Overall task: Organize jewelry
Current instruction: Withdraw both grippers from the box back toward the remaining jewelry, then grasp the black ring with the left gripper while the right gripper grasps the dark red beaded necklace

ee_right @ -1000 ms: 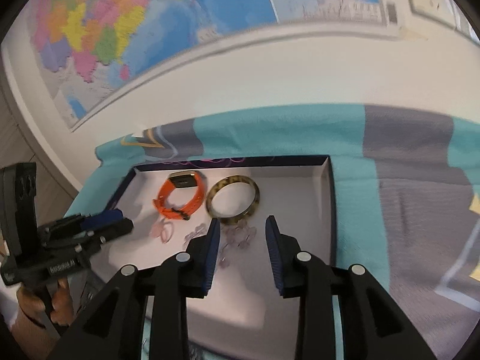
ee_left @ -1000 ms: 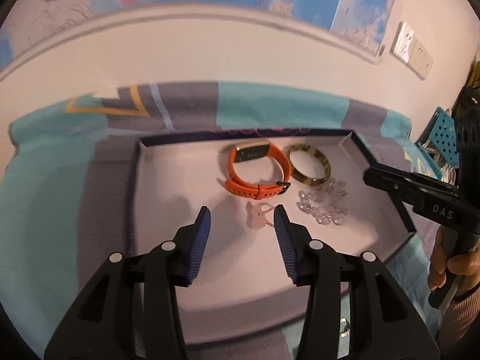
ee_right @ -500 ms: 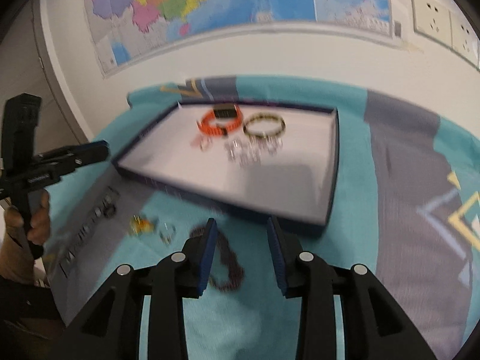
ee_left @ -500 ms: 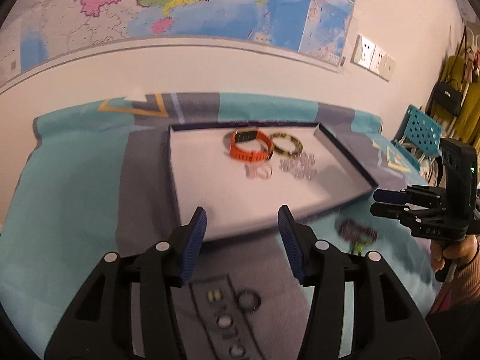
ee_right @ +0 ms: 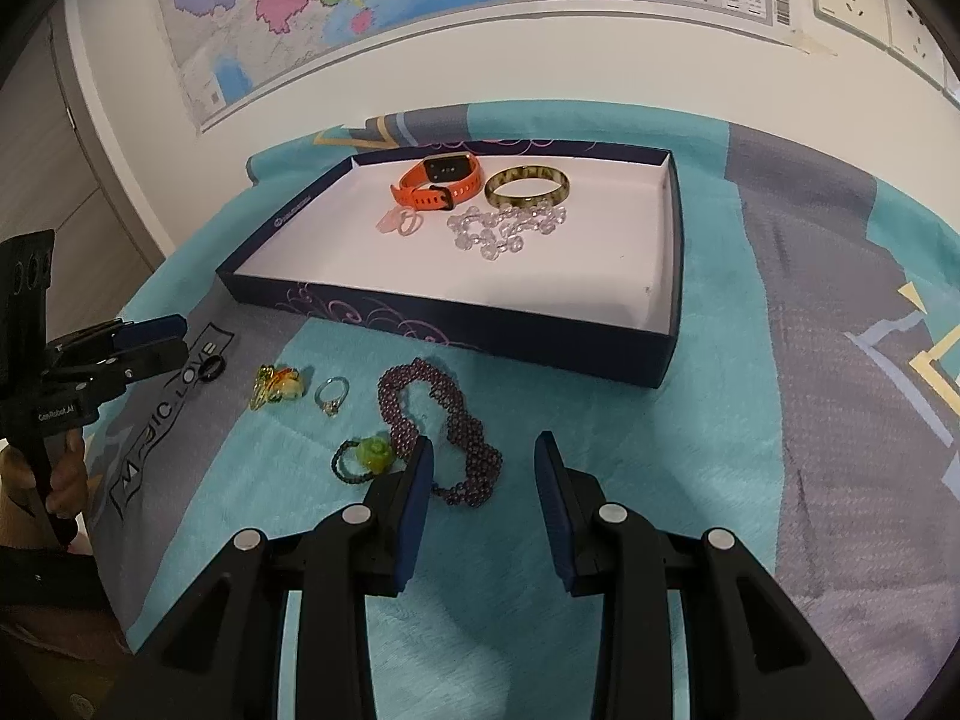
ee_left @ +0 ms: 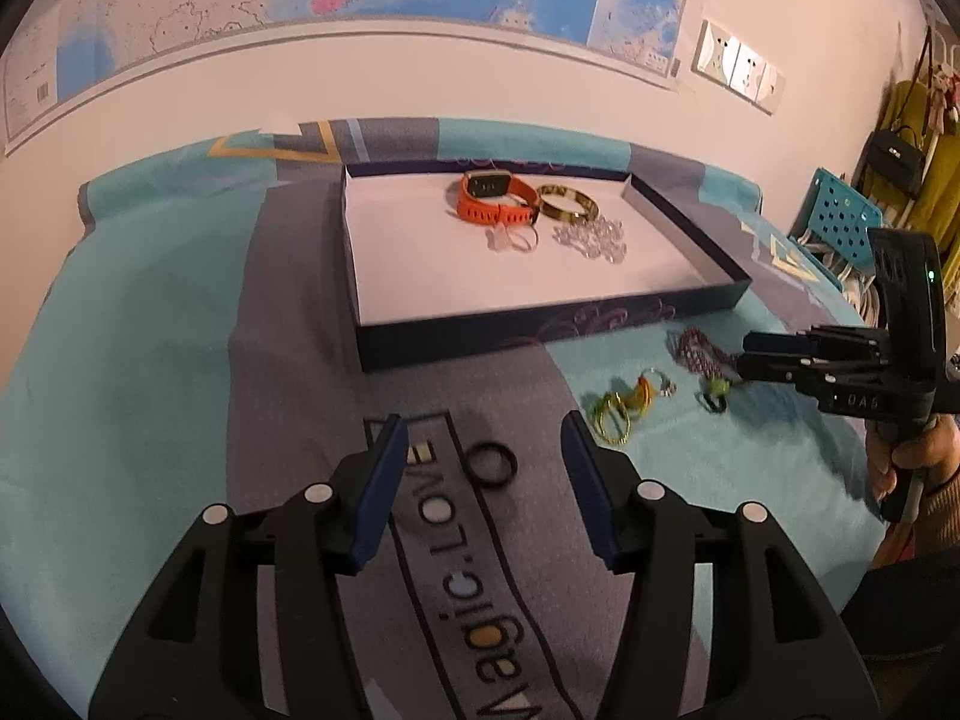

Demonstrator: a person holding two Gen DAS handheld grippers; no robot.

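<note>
Here the left gripper [ee_left: 486,468], its ribbed blue pads just opened wider and holding nothing, hangs over a black ring [ee_left: 492,464] lying on the grey lettered band of the plush teal blanket [ee_right: 780,450]. The right gripper [ee_right: 485,483], partly open and empty, hovers above a coiled string of dark purple beads [ee_right: 444,432], beside a green bead on a black loop [ee_right: 366,457]. A thin silver ring [ee_right: 332,394] and glossy amber pieces [ee_right: 277,387] lie near the box's front edge. Inside the shallow navy cardboard box [ee_right: 456,333], toward its far edge, sit an orange rubber watch [ee_right: 438,180], a mottled bangle [ee_right: 527,187] and clear crystal beads [ee_right: 504,228].
</note>
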